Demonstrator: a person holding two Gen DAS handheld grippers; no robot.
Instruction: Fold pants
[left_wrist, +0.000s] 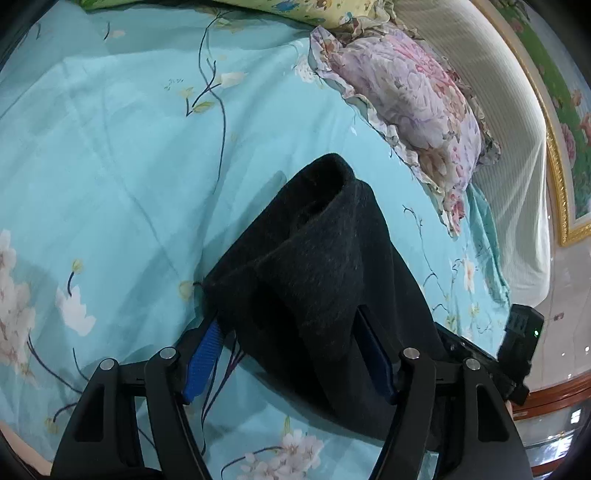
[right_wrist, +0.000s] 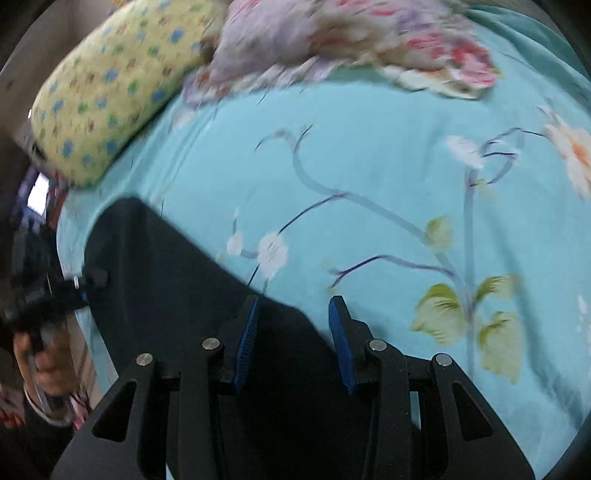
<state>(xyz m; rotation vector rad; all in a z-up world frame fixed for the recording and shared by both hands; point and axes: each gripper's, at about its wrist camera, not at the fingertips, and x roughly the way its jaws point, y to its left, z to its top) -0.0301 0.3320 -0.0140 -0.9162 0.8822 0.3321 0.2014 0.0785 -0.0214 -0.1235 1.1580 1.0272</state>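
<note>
left fingers (left_wrist: 207, 354) wide, astride pants (left_wrist: 314, 266) | right fingers (right_wrist: 245, 339) half-open, over pants

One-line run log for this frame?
step: fold pants | left gripper: pants between its jaws | right gripper: over pants edge, grip unclear | surface: bed

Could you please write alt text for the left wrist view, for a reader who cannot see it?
Dark pants lie bunched between the fingers of the left gripper, on a turquoise floral bedsheet. A pink floral pillow sits beyond them, near the bed's edge.
</note>
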